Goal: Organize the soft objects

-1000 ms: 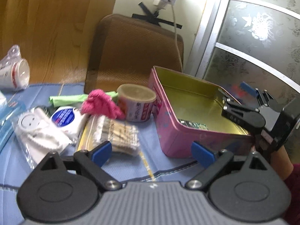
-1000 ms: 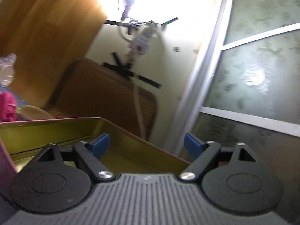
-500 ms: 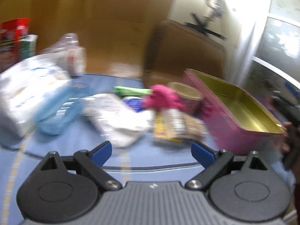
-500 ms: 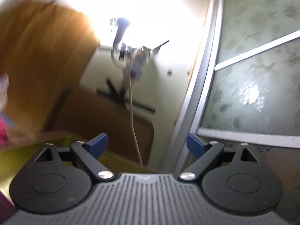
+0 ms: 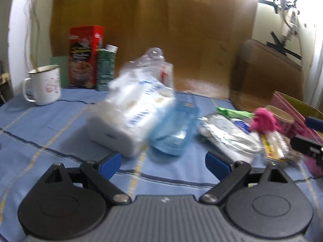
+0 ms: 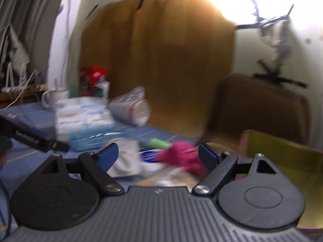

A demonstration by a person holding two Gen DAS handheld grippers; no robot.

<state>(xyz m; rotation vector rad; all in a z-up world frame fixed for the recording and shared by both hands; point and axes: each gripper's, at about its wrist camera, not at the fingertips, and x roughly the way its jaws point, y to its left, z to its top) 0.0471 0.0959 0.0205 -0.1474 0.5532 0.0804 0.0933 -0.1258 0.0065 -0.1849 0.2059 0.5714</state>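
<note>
1. Blue striped cloth covers the table, backed by a wooden panel; both views are blurred.
2. Left gripper: jaws wide, nothing between them, above bare cloth.
3. At 12 o'clock from it lies a white soft pack, with a clear blue pouch touching its 3 o'clock side.
4. Toward 2 o'clock lie a white packet, a pink cloth, a green roll and a round tub.
5. A pink tin with a gold inside stands at the 3 o'clock edge.
6. At 10 o'clock stand a white mug and a red box.
7. Right gripper: jaws wide after just narrowing a little, holding nothing; the pink cloth shows between them, lying on the table beyond.
</note>
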